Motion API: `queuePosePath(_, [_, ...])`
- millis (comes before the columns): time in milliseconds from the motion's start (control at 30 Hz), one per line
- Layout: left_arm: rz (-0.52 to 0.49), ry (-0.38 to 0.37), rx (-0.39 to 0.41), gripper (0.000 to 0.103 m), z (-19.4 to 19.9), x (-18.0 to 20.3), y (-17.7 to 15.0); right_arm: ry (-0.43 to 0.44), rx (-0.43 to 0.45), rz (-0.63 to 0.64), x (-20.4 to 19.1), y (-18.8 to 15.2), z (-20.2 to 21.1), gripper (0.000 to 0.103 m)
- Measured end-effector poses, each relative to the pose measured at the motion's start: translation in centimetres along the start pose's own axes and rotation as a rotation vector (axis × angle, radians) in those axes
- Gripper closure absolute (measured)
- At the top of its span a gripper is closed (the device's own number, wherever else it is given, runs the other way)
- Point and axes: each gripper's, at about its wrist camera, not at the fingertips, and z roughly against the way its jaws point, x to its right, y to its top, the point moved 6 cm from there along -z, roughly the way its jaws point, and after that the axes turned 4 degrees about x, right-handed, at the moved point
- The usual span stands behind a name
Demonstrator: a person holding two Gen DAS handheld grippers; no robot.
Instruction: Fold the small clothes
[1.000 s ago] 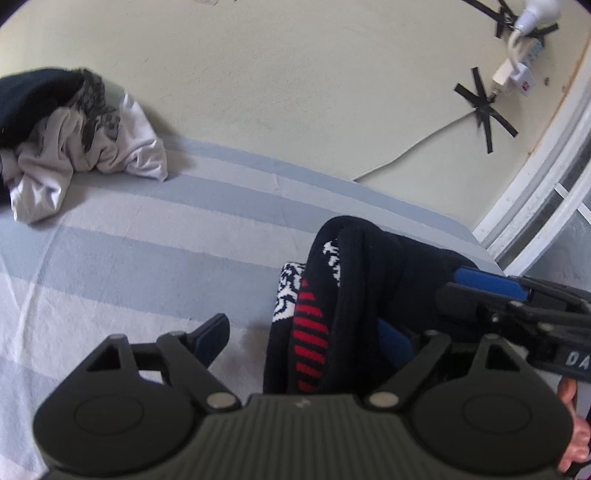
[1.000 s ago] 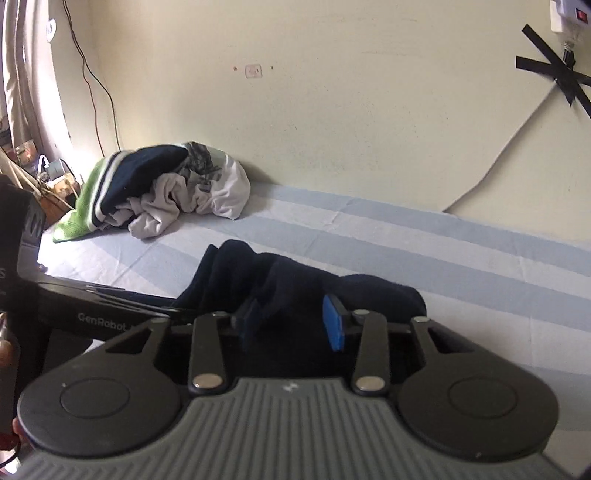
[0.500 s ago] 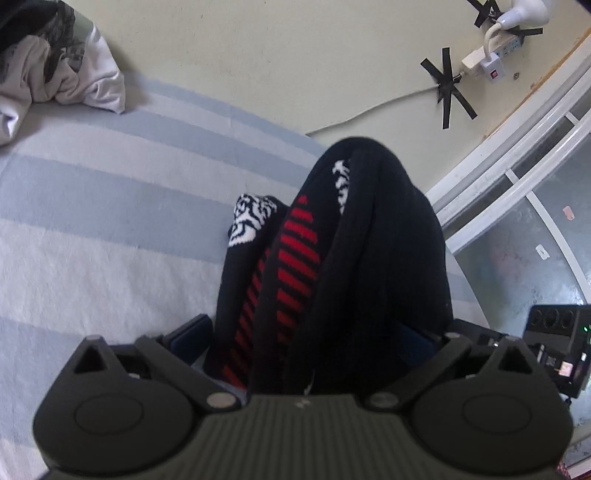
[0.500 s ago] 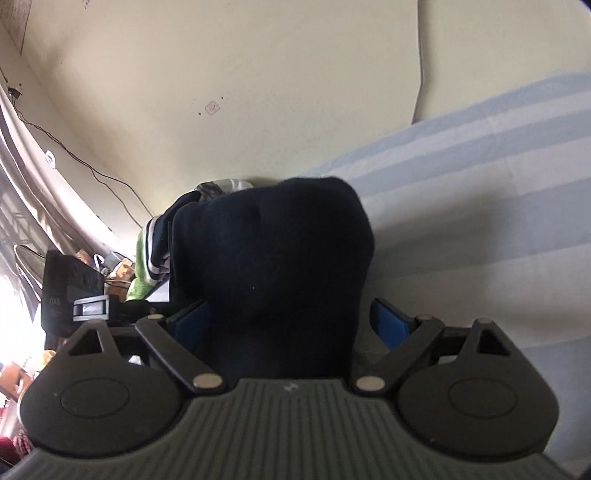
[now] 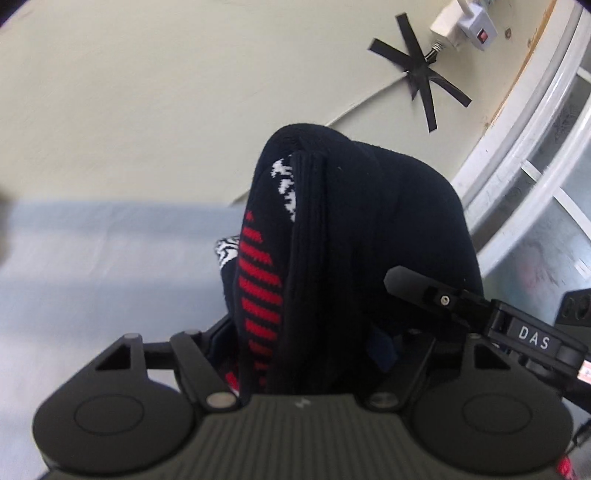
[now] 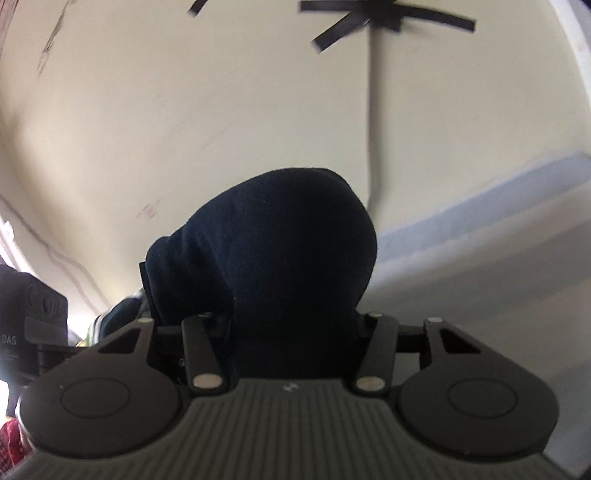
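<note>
A dark navy knitted garment (image 5: 373,236) is bunching up in a tall folded mound between the two tools, lifted clear of the striped bedsheet (image 5: 92,266). In the left wrist view its folds are standing upright, and one inner layer is showing a column of red dashes (image 5: 258,291) with patches of black-and-white pattern (image 5: 284,181) above and to the side of them. In the right wrist view the same garment (image 6: 273,258) is appearing as a plain dark hump with no pattern showing.

The left gripper (image 5: 303,354) is sitting around the base of the mound, with cloth filling the whole gap between its fingers; its jaws are closing, and the fabric is hiding the pads, so a firm pinch is looking likely but the contact itself is not showing. The right gripper (image 6: 291,332) is likewise straddling the lower part of the garment, its jaws closing onto the cloth packed between them, fingertips buried in the fabric.

From the right of the left wrist view, the other tool's black finger (image 5: 421,288) is reaching in against the side of the garment, its body marked "DAS" (image 5: 533,338).

Behind the garment, a cream wall (image 5: 147,92) is rising from the bed. Black tape strips (image 5: 421,75) are crossing over a pale cable on it, near a white plug adapter (image 5: 469,22). A white window frame (image 5: 524,147) is curving down the right edge.
</note>
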Motion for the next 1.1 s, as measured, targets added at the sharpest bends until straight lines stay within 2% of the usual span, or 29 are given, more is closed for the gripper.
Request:
queuePosePath(67, [-0.001, 0.035, 0.020, 0.027, -4.3, 1.3, 2.2, -0.085, 0.071, 0.016, 2.9, 3.0, -1.1, 0.048])
queuePosePath(133, [0.015, 0.089, 0.002, 0.026, -8.6, 1.7, 3.1, -0.210, 0.121, 0.046, 5.8, 5.1, -2.5, 0.048])
queuePosePath(167, [0.026, 0.120, -0.020, 0.027, -10.5, 1.6, 3.1, -0.274, 0.127, 0.037, 7.4, 5.5, -3.2, 0.046])
queuePosePath(200, [0.040, 0.131, -0.038, 0.023, -12.0, 1.4, 2.9, -0.332, 0.114, 0.012, 9.0, 5.6, -4.1, 0.045])
queuePosePath(233, [0.060, 0.118, -0.043, 0.020, -13.1, 1.2, 2.6, -0.377, 0.090, -0.029, 11.0, 5.1, -4.6, 0.040])
queuePosePath(267, [0.075, 0.112, -0.033, 0.013, -13.6, 1.1, 2.5, -0.394, 0.086, -0.083, 12.3, 4.6, -4.8, 0.035])
queuePosePath(300, [0.067, 0.116, -0.020, 0.011, -13.8, 1.2, 2.4, -0.379, 0.085, -0.123, 12.6, 4.9, -4.6, 0.034])
queuePosePath(367, [0.018, 0.129, 0.003, 0.009, -13.6, 1.5, 2.1, -0.364, 0.082, -0.076, 12.0, 4.8, -4.6, 0.030])
queuePosePath(500, [-0.022, 0.167, 0.012, 0.011, -11.3, 1.7, 1.6, -0.418, 0.101, -0.027, 10.9, 4.8, -4.7, 0.026])
queuePosePath(567, [-0.043, 0.203, 0.025, 0.011, -9.1, 1.6, 1.1, -0.498, 0.170, -0.010, 10.4, 4.7, -2.7, 0.016])
queuePosePath(633, [-0.074, 0.226, 0.040, 0.011, -6.6, 1.6, 0.1, -0.580, 0.245, 0.034, 9.2, 4.6, -0.3, 0.015])
queuePosePath(667, [-0.088, 0.248, 0.049, 0.010, -5.2, 1.4, -0.7, -0.593, 0.265, 0.045, 8.5, 4.4, 0.8, 0.015])
queuePosePath(800, [-0.131, 0.304, 0.076, 0.009, -0.5, 0.6, -3.8, -0.579, 0.268, -0.008, 5.9, 1.9, 5.4, 0.015])
queuePosePath(900, [-0.155, 0.326, 0.090, 0.005, 3.0, -0.2, -6.8, -0.548, 0.235, -0.025, 3.4, -1.5, 8.1, 0.015])
queuePosePath(1100, [-0.151, 0.344, 0.085, 0.002, 8.1, -1.9, -11.7, -0.522, 0.201, -0.029, -1.8, -8.0, 10.7, 0.014])
